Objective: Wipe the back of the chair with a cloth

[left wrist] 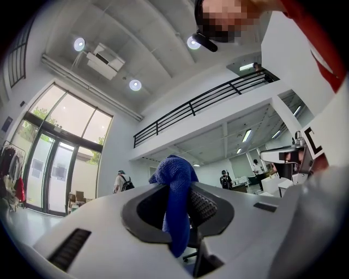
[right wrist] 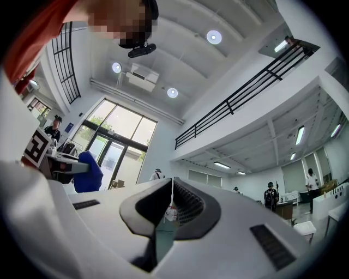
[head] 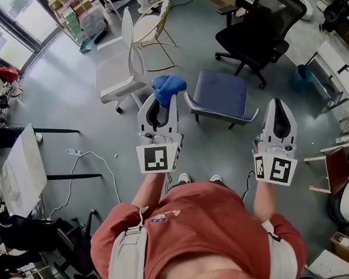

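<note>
gripping cloth [head: 168, 85] | left gripper [head: 161, 100] jaws clamped | right gripper [head: 279, 103] jaws together

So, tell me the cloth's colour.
Blue; the cloth shows best in the left gripper view.

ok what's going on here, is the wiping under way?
Doesn't look like it. A person stands holding a gripper in each hand. The left gripper has its jaws shut on a blue cloth, which bunches out past the tips. The right gripper has its jaws together with nothing in them. The blue-seated chair is on the floor ahead.
</note>
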Motion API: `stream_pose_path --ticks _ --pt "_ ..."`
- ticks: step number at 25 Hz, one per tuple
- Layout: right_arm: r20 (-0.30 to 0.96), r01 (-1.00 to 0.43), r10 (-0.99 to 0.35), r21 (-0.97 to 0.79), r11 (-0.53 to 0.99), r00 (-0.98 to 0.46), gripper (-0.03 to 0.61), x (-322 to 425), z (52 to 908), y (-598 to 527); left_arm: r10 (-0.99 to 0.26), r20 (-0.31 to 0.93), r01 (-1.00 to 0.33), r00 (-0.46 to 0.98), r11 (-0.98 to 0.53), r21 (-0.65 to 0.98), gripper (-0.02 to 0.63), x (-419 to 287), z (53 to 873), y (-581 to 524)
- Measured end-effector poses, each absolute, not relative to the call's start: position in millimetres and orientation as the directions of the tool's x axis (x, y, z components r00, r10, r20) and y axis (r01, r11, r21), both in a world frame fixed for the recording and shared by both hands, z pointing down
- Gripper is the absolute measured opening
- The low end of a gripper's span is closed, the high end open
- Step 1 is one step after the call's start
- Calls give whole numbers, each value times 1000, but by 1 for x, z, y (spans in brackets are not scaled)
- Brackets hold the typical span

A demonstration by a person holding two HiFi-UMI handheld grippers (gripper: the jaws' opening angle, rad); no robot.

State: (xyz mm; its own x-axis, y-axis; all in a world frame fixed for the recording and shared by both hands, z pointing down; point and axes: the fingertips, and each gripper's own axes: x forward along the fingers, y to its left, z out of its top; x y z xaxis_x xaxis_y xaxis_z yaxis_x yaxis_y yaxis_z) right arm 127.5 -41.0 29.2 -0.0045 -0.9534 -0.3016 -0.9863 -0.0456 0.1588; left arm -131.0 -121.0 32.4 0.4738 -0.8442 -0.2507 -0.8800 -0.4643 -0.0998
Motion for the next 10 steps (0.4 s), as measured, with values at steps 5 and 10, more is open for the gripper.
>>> stream_pose_path --ticks 5,10 --pt "-291 -986 -957 159 -53 5 26 126 31 -41 -834 -242 -867 496 -489 -91 91 -126 36 -119" --pt "-289 -985 -957 163 -63 14 26 133 33 -41 -833 -227 -862 504 -500 -80 91 -118 42 -120"
